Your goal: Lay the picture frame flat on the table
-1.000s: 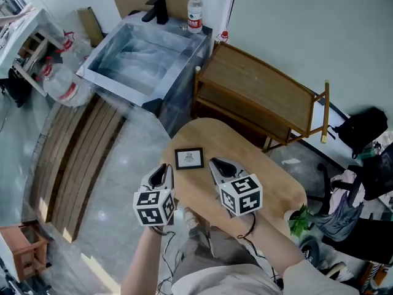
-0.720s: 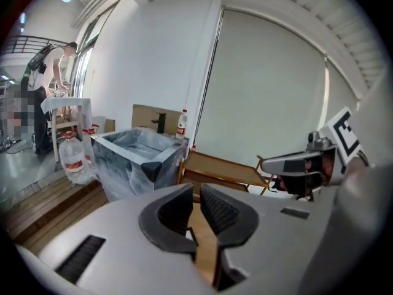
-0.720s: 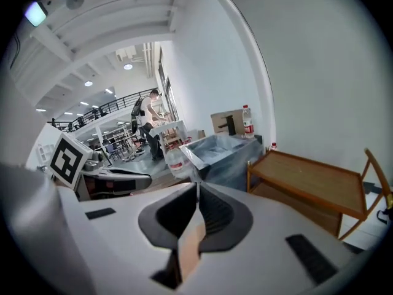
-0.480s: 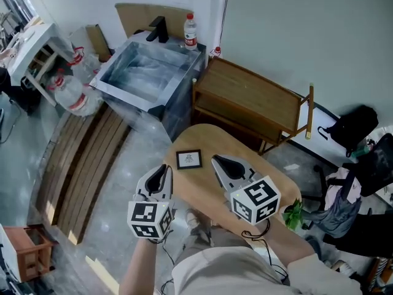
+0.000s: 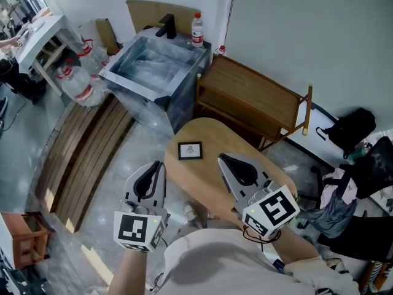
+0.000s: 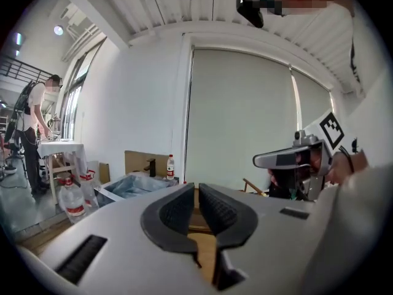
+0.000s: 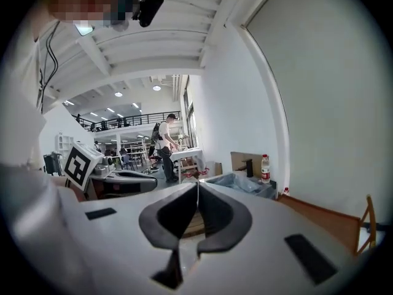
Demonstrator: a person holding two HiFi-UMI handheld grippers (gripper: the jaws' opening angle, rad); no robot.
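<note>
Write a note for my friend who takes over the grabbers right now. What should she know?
Left gripper: fingers shut, nothing in them, held beside the table's left edge, over the floor.
Right gripper: fingers shut, nothing in them, above the near part of the table.
Picture frame: lies flat, face up, on the far part of the table; neither gripper touches it.
Done: the frame looks laid flat.
Left: nothing that shows.
</note>
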